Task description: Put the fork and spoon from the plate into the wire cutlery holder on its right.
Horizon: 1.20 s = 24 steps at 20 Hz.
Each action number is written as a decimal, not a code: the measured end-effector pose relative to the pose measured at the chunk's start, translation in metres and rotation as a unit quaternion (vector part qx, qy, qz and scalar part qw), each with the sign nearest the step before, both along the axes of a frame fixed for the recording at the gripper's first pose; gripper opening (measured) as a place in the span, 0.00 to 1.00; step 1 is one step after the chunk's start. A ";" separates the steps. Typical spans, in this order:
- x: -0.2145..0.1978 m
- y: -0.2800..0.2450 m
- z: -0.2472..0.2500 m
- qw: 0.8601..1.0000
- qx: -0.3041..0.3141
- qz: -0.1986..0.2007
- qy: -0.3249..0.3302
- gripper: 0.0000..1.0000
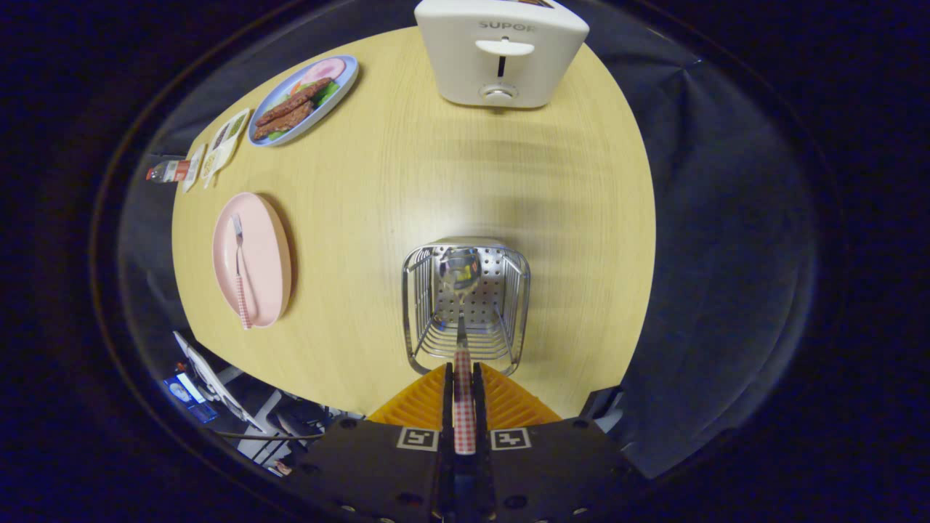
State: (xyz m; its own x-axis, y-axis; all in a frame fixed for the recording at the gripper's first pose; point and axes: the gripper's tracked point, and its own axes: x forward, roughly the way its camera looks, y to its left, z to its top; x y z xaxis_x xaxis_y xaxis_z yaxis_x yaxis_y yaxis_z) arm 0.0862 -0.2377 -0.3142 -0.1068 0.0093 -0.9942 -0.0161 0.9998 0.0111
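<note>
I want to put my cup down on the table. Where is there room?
The biggest bare patch of table lies between the pink plate, the toaster and the wire holder. It's crowded around the food plate and sauce packets. The gripper holds the spoon over the holder; the fork lies on the pink plate.

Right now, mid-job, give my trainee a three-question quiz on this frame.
1. True or false: the fork lies on the pink plate.
2. The gripper is shut on: A) the fork B) the spoon C) nothing.
3. Fill in: the spoon's bowl hangs over the wire ____.

Key: 1 true. 2 B, both fingers press its checked handle. 3 cutlery holder.
</note>
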 end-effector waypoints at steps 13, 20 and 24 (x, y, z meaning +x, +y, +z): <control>-0.010 0.073 0.041 0.986 0.016 -0.039 -0.163 0.33; -0.010 0.134 0.047 0.961 0.023 -0.020 -0.275 0.61; -0.009 0.187 0.045 0.940 0.040 0.012 -0.338 0.83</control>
